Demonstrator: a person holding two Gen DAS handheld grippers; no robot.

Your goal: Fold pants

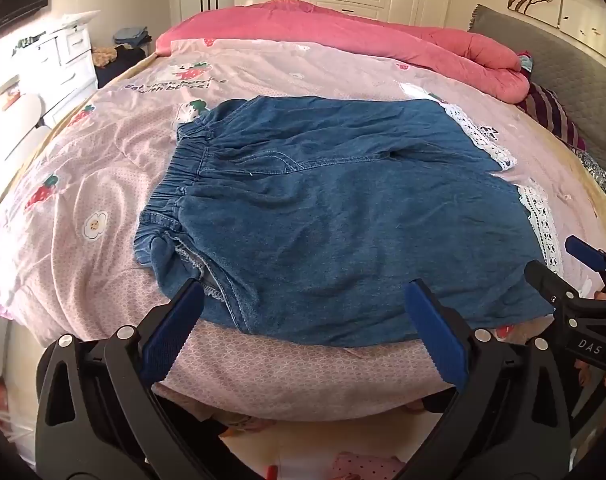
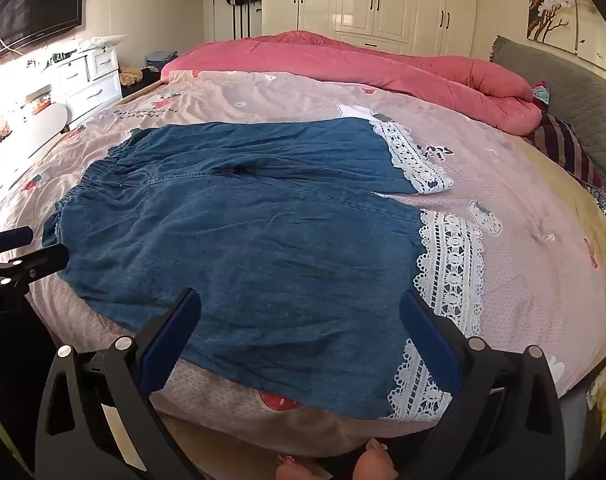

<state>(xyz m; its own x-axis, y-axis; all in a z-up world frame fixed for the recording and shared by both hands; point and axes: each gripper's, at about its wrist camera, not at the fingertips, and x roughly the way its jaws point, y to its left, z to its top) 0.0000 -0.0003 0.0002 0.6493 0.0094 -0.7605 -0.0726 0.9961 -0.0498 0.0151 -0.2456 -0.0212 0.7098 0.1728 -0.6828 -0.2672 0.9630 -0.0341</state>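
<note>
Left gripper (image 1: 303, 300) jaws spread wide, gripping nothing, over the near edge of the pants (image 1: 323, 216); right gripper (image 2: 301, 308) jaws likewise wide, empty, above the near leg beside the lace hem (image 2: 451, 264); pants lie flat, unfolded, on the bed (image 2: 543, 240), waistband left; pink quilt (image 1: 343, 36) behind.

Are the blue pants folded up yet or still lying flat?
Spread flat, not folded. The blue pants show both legs side by side on the bed, each lace hem showing.

"DAS" stands on the right claw (image 1: 583, 268); bedspread (image 1: 103, 168) print unclear
</note>
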